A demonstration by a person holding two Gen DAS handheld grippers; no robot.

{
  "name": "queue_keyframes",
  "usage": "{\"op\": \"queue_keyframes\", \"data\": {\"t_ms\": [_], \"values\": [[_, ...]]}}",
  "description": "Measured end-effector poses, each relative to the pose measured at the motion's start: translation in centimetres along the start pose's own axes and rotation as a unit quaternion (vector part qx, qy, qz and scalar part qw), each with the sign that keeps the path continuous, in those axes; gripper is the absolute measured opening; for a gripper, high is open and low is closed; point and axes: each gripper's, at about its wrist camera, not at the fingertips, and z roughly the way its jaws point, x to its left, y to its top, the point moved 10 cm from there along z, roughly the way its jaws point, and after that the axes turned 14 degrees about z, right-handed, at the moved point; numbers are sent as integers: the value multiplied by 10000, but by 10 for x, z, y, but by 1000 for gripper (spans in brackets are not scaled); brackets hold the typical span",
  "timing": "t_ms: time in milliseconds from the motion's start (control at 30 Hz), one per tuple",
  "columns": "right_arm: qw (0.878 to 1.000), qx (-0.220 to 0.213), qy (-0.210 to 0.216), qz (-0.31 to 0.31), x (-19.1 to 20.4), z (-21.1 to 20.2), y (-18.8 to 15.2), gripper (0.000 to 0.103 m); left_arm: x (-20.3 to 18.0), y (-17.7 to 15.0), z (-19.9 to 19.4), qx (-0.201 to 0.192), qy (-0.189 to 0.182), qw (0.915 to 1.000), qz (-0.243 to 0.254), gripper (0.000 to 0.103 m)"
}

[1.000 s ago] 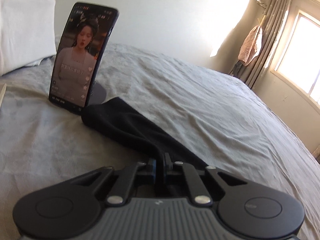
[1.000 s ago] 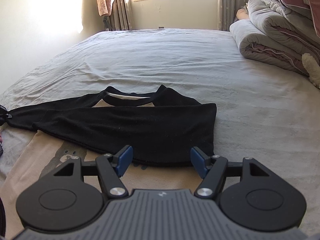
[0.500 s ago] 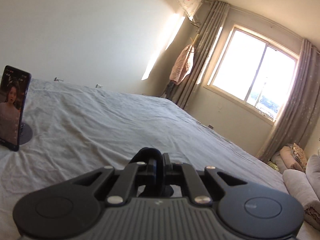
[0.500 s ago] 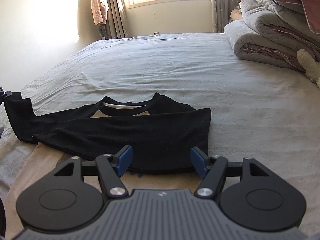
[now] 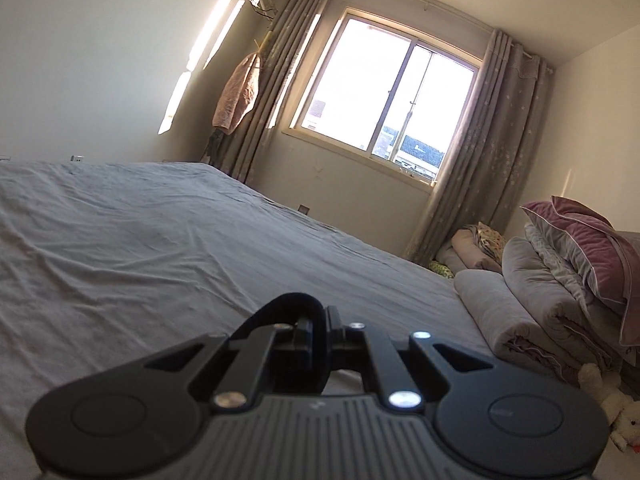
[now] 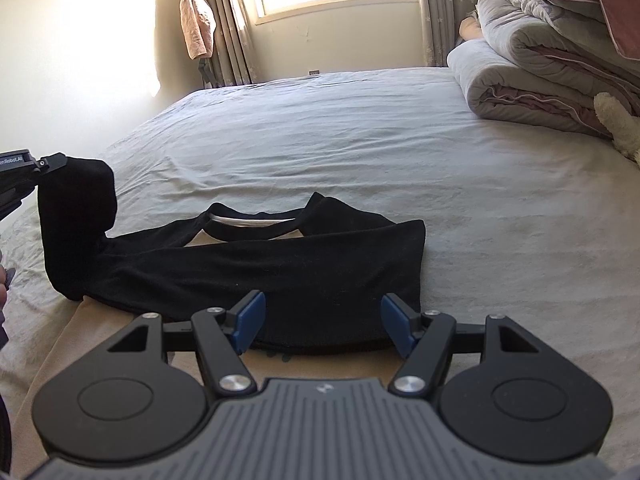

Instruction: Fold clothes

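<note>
the black sleeve (image 6: 76,224) is hanging up off the bed (image 6: 360,152), pinched at its cuff by the left gripper (image 6: 48,162), whose jaws are sitting clenched on the cloth at the far left of the right wrist view. the rest of the garment (image 6: 280,264), a black and beige top, is lying flat on the grey sheet just ahead of the right gripper (image 6: 322,322). that gripper is hovering with its blue pads (image 6: 250,316) spread apart and nothing between them, the folded black edge lying just beyond the tips.

the left wrist view is showing only a loop of black cloth (image 5: 294,306) bunching over the closed left gripper (image 5: 320,328); the laid-out garment is not showing there. it is taking in the window (image 5: 384,92), curtains (image 5: 480,152) and folded quilts (image 5: 552,288) instead.
</note>
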Motion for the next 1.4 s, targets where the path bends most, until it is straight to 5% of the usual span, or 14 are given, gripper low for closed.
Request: {"op": "queue_keyframes", "data": {"t_ms": [333,633,867,1100,1233,1400], "values": [[9999,17,-14,153,-6,3,-1,68,-80,-68,10,631,-870,9917,713,5],[9998,113,-7,165,-6,7,-7,68,-108,-139,19,1703,-1552,9635,1361,11],[9998,103,58,180,-4,5,-6,68,-109,-136,3,1924,-1949,9520,1369,40],[9992,162,313,210,9,2,-6,68,-99,-118,-23,2474,-2179,9291,1676,46],[9987,159,487,-54,32,1,-8,67,-67,-101,-30,2508,-1948,9350,1579,48],[9945,112,657,-805,79,9,-15,61,-4,-92,-16,2506,-1030,9547,1230,48]]}}
